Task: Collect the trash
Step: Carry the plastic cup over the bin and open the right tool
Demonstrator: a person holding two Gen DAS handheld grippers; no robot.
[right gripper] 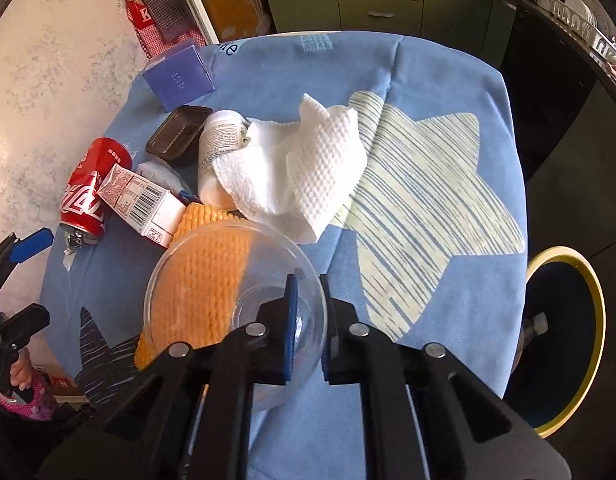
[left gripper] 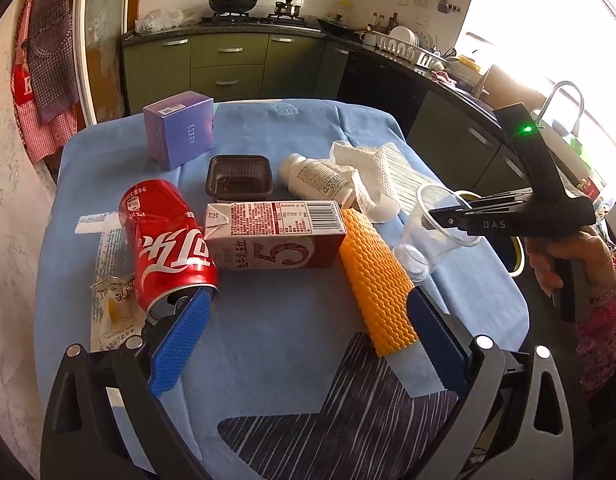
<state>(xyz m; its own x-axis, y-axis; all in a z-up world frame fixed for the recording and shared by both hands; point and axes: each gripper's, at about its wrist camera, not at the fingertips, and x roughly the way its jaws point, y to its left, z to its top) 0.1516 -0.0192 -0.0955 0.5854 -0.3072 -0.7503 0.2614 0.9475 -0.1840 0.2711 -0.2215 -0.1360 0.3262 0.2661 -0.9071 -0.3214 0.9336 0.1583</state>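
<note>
Trash lay scattered over the tabletop (right gripper: 448, 80), which was covered by a blue cloth with star shapes. The right gripper (right gripper: 305, 320) was clamped on the rim of a clear plastic cup (right gripper: 195, 276), one pad inside the wall and one outside. From the left wrist view the cup (left gripper: 424, 240) hung tilted just off the cloth, at about 3 o'clock from the milk carton (left gripper: 275, 236).

The left gripper (left gripper: 303, 320) stood with its jaws wide apart and empty; one blue pad sat right at the mouth of the red soda can (left gripper: 167, 248) lying on its side (whether it touched, I could not tell). An orange foam net (left gripper: 376, 284) lay between the carton and the other pad.

Beyond the carton, toward 12 o'clock, sat a dark plastic tray (left gripper: 239, 178), a white bottle (left gripper: 312, 178) on its side under a crumpled paper towel (left gripper: 372, 176), and a purple box (left gripper: 179, 128). A yellow-rimmed bin (right gripper: 564, 340) stood beside the tabletop at 4 o'clock in the right wrist view.
</note>
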